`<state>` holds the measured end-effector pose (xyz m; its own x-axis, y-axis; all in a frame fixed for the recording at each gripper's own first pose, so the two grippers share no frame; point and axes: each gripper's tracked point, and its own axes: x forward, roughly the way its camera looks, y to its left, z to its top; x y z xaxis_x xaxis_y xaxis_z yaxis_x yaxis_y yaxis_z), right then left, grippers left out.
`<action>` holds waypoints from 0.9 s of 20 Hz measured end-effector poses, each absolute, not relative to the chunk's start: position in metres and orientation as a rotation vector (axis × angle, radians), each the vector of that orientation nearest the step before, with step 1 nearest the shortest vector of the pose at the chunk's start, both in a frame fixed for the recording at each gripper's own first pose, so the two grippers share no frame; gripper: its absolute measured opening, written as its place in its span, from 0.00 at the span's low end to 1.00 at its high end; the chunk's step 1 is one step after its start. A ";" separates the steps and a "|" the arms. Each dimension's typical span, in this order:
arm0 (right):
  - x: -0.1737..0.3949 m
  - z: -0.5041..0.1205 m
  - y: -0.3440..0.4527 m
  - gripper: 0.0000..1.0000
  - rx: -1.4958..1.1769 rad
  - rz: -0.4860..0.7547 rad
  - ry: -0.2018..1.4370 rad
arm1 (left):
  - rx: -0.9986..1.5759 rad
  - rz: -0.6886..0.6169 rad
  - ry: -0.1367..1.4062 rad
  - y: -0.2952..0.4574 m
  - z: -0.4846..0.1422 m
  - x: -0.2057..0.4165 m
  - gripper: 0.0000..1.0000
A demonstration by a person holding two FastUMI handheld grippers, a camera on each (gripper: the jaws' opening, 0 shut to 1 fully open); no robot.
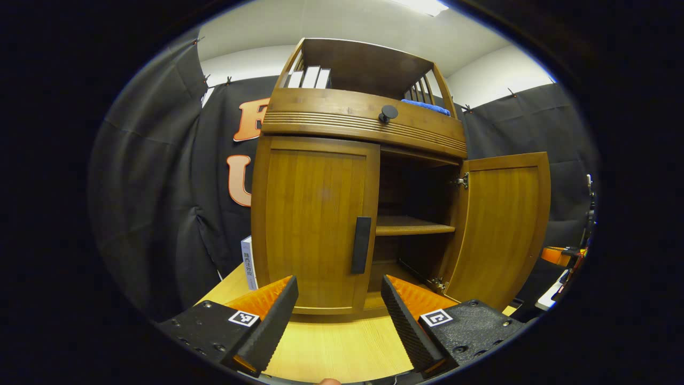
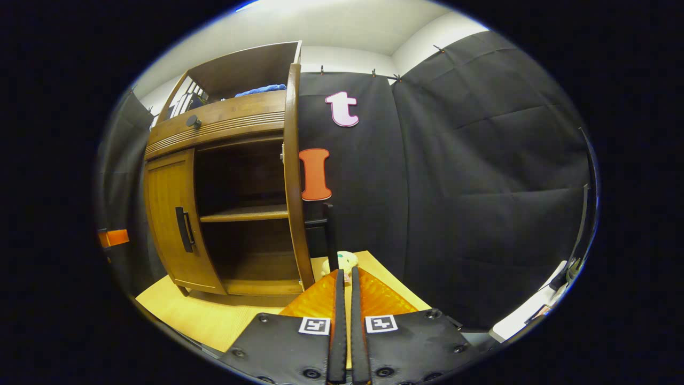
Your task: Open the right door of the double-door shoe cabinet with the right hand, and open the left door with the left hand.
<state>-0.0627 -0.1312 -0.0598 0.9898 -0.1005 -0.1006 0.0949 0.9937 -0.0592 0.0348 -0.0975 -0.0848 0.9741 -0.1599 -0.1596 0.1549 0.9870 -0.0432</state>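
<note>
Facing the shoe cabinet (image 1: 352,176) at frame centre, the left claw (image 1: 339,310) hangs released, fingers spread and lined up low before the left door's handle (image 1: 361,245), likely so it can close on it. The left door (image 1: 315,224) is shut; the right door (image 1: 502,230) stands swung wide, its edge (image 2: 293,176) toward the right claw (image 2: 345,299), which is clenched on nothing, apparently done. Pale wooden surface (image 1: 342,347) carries the cabinet; black cloth walls the booth, white ceiling above.
</note>
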 end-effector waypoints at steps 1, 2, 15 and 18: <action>-0.064 -0.060 -0.134 0.05 -0.051 -0.104 0.100 | -0.032 -0.163 0.162 -0.101 -0.086 0.043 0.94; -0.062 -0.058 -0.137 0.13 -0.050 -0.108 0.096 | -0.032 -0.169 0.162 -0.107 -0.088 0.052 0.94; -0.053 -0.060 -0.155 0.16 -0.040 -0.116 0.086 | -0.034 -0.189 0.209 -0.148 -0.133 0.140 0.92; -0.051 -0.057 -0.159 0.24 -0.034 -0.118 0.070 | -0.021 -0.168 0.204 -0.152 -0.140 0.163 0.94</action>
<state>-0.0509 -0.1594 -0.0570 0.9906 -0.1187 -0.0678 0.1163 0.9925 -0.0378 0.1633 -0.1522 -0.1396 0.9653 -0.1677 -0.2003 0.1635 0.9858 -0.0376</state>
